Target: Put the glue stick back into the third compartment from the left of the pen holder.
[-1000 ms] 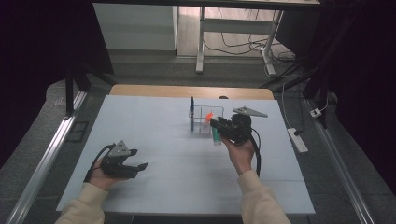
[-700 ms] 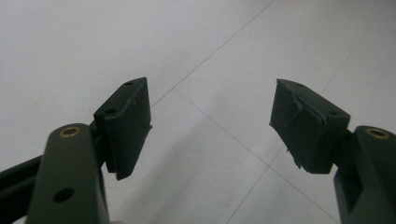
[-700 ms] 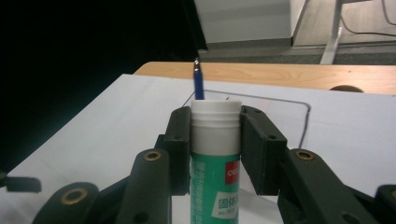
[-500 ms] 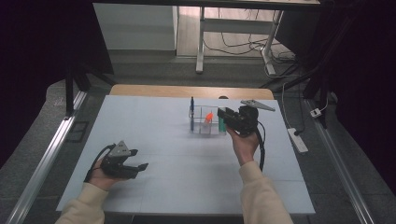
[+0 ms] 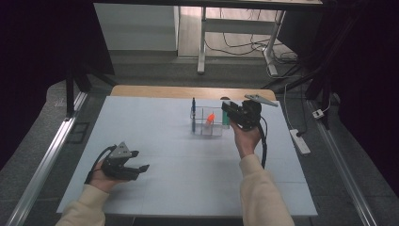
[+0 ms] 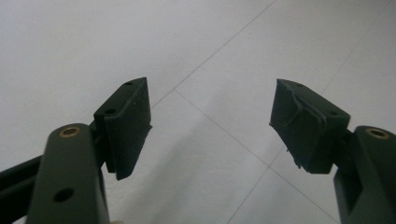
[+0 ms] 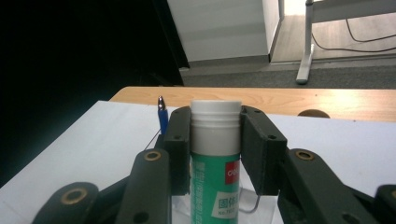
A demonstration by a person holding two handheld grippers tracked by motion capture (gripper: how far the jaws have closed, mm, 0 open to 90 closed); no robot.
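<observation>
right hand-held gripper (image 7: 215, 154): clenched on glue stick (image 7: 215, 186) above clear organizer (image 5: 207, 123), far right | left hand-held gripper (image 6: 212, 126): released, empty, near left | risk: stick tilts, catches organizer wall, tips it or knocks pen (image 7: 162, 116)

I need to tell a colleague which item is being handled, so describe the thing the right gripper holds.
On the white table, look beside the clear organiser near the far edge. The right gripper clamps an upright glue stick: green label, white cap, far thicker than the blue pen behind.

The green glue stick (image 7: 215, 179) bears a red "deli" logo and Chinese characters "固体".
</observation>
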